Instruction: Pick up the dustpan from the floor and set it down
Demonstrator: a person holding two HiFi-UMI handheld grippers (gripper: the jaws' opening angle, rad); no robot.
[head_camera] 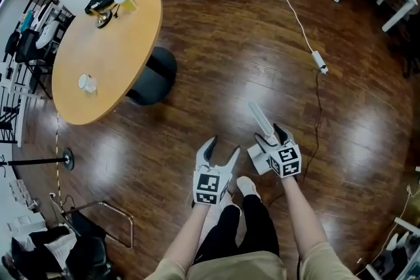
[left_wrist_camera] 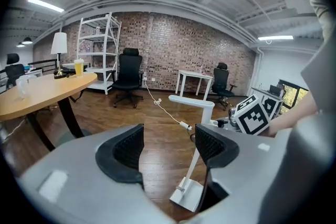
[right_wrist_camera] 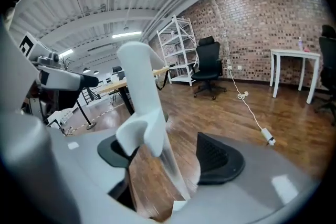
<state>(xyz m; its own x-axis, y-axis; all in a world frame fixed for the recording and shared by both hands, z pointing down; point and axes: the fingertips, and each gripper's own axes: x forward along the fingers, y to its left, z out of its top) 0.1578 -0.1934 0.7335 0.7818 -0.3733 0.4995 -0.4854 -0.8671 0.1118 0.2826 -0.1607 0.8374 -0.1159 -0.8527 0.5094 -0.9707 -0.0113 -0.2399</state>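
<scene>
Jaws of the right gripper (head_camera: 270, 136) stand fairly wide around the dustpan (head_camera: 260, 118). In the right gripper view the white handle (right_wrist_camera: 140, 94) rises close against the left pad (right_wrist_camera: 111, 152), though I cannot tell whether they touch. Bare floor (right_wrist_camera: 181, 152) shows between the handle and the right pad (right_wrist_camera: 218, 157), so nothing is clamped. The right gripper (right_wrist_camera: 165, 157) points forward and downward.

The left gripper view shows the dustpan (left_wrist_camera: 195, 162) upright. A thin stem runs from a level grip at the top down to the pan, which sits low at the floor (left_wrist_camera: 157, 134). The pan's lower edge is hidden behind the jaw.

The left gripper (head_camera: 222, 149) hangs just beside the right one and apart from the dustpan. Its jaws are also apart, and the left gripper (left_wrist_camera: 169, 147) has only floor showing between them.

In the head view both grippers are low in front of the person's shoe (head_camera: 247, 185), over dark wood floor (head_camera: 216, 69). A round table (head_camera: 108, 56) stands well off to the left. A white cable (head_camera: 298, 23) trails across the boards ahead.
</scene>
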